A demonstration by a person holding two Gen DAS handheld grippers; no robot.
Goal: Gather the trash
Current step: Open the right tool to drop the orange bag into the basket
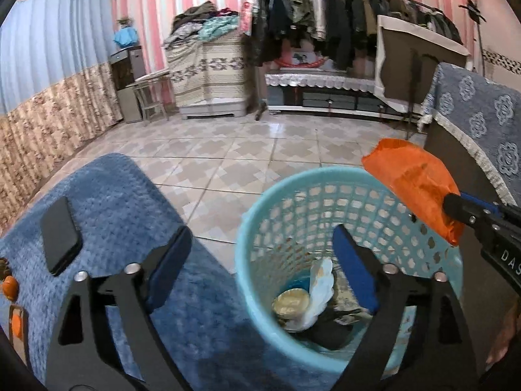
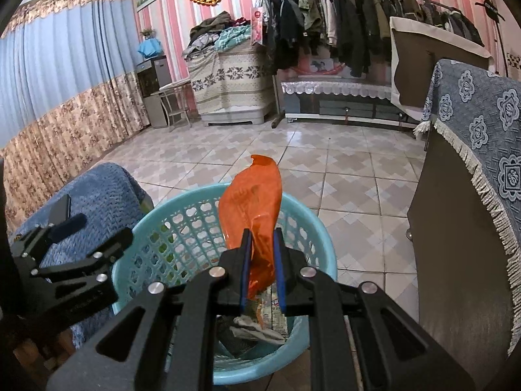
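Pinching the orange wrapper [image 2: 252,208] above the turquoise mesh bin [image 2: 302,224], the right tool [image 2: 262,244] should just spread right there, while the left tool [image 1: 260,260] sits wide, empty.

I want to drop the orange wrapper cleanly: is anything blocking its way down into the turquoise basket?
Nothing visible does. The right gripper holds the crinkled orange plastic wrapper above the open mouth of the turquoise plastic lattice basket. The open left gripper sits at the near rim, off to the side.
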